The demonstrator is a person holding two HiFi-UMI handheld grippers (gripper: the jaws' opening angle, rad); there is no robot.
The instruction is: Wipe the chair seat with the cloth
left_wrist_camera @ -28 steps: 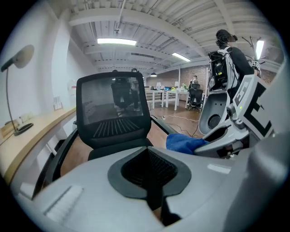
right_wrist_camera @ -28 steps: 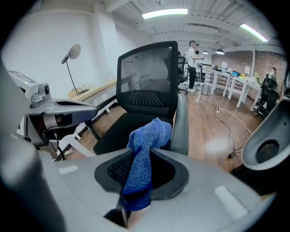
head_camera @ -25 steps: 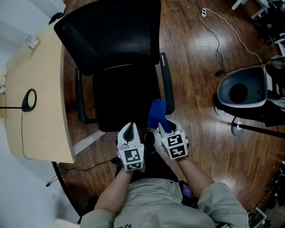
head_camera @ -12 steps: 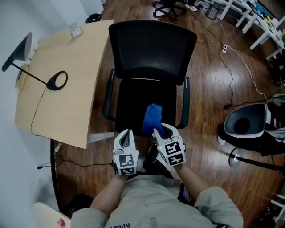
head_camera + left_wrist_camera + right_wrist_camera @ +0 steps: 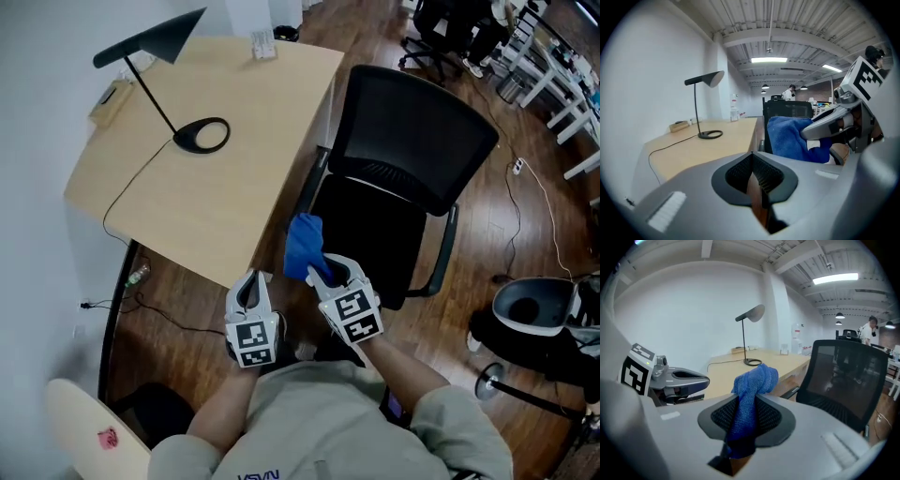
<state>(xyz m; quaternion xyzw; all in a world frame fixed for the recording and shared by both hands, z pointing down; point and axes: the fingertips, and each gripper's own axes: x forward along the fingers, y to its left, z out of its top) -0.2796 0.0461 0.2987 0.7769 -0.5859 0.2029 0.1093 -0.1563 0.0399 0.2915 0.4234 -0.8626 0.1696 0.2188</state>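
A black office chair (image 5: 412, 150) with a mesh back stands at the right of a wooden desk; its dark seat (image 5: 375, 234) lies just ahead of my grippers. My right gripper (image 5: 323, 272) is shut on a blue cloth (image 5: 302, 246), which sticks up bunched from between the jaws (image 5: 752, 390) and hangs over the seat's near left edge. My left gripper (image 5: 249, 292) is held beside it to the left, shut and with nothing in it. The cloth (image 5: 792, 138) and the right gripper also show at the right of the left gripper view.
A light wooden desk (image 5: 206, 178) carries a black desk lamp (image 5: 159, 56), its round base (image 5: 202, 134) and a cable. A grey round bin (image 5: 530, 314) stands on the dark wood floor at right. More chairs and white tables fill the far right corner.
The view has swung: chair and desk shifted rightward and the desk now fills the middle. Both grippers kept their hold and stayed side by side, the cloth still in the right one.
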